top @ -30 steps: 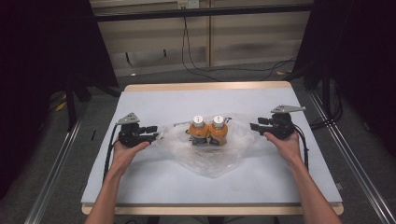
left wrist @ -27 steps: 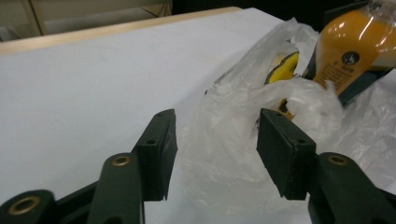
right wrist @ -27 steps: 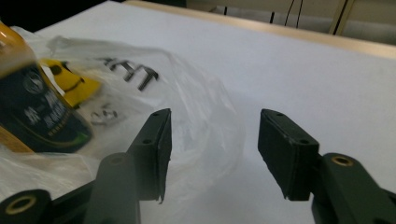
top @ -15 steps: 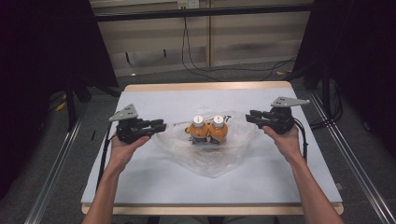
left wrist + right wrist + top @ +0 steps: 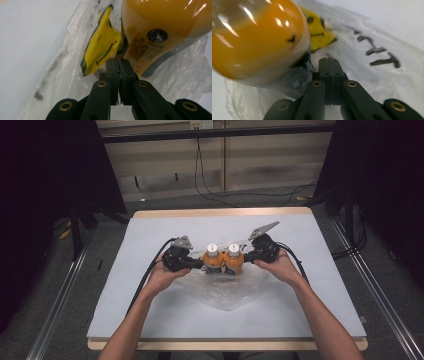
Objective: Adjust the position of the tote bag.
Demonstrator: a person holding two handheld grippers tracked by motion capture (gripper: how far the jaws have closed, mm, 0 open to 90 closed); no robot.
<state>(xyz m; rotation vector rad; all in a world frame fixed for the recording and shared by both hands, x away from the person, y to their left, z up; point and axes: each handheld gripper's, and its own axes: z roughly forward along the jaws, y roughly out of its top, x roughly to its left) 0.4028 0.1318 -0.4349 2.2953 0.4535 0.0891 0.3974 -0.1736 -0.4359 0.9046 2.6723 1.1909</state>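
At the middle of the table point(image 5: 150, 320), two orange bottles point(image 5: 223, 261) stand on a clear plastic bag point(image 5: 225, 292). The left gripper point(image 5: 197, 264) and right gripper point(image 5: 249, 256) have just been closing beside them and are now shut (whether they pinch film is hard to see). I think both should pull gently, equally. Bag print is blurred.

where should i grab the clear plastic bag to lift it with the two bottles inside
Grip the loose film at the bag edges on both sides of the bottles, coming in level from left and right. The round, slick bottles offer no hold, while the thin film pinches flat.
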